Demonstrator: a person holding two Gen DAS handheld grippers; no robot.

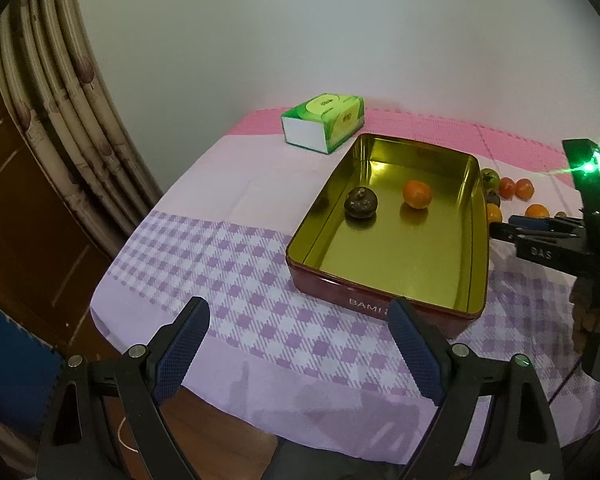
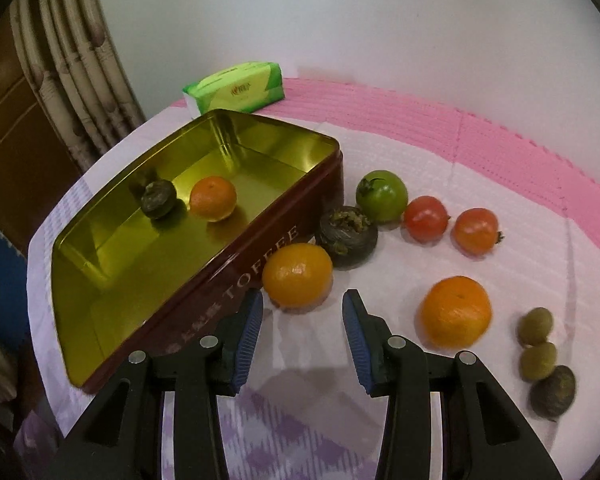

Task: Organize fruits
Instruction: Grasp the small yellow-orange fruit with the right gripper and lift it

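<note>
A red tin point(image 1: 388, 304) point(image 2: 260, 236) with a gold inside holds a dark mangosteen point(image 1: 361, 202) point(image 2: 159, 198) and a small orange point(image 1: 417, 194) point(image 2: 213, 198). Right of the tin lie loose fruits: an orange point(image 2: 298, 275), a dark mangosteen point(image 2: 347, 237), a green tomato point(image 2: 382, 195), two red tomatoes point(image 2: 425, 218) point(image 2: 475, 230) and another orange point(image 2: 456, 312). My right gripper point(image 2: 302, 302) is open with nothing between its fingers, just short of the nearest orange. My left gripper point(image 1: 300, 312) stands wide open over the cloth before the tin.
A green tissue pack point(image 1: 324, 122) point(image 2: 236, 88) lies behind the tin. Two small green fruits point(image 2: 534, 324) point(image 2: 538, 360) and a dark one point(image 2: 553, 396) sit at the far right. The table's left edge drops beside a curtain point(image 1: 72, 92) and a wooden door point(image 1: 16, 200).
</note>
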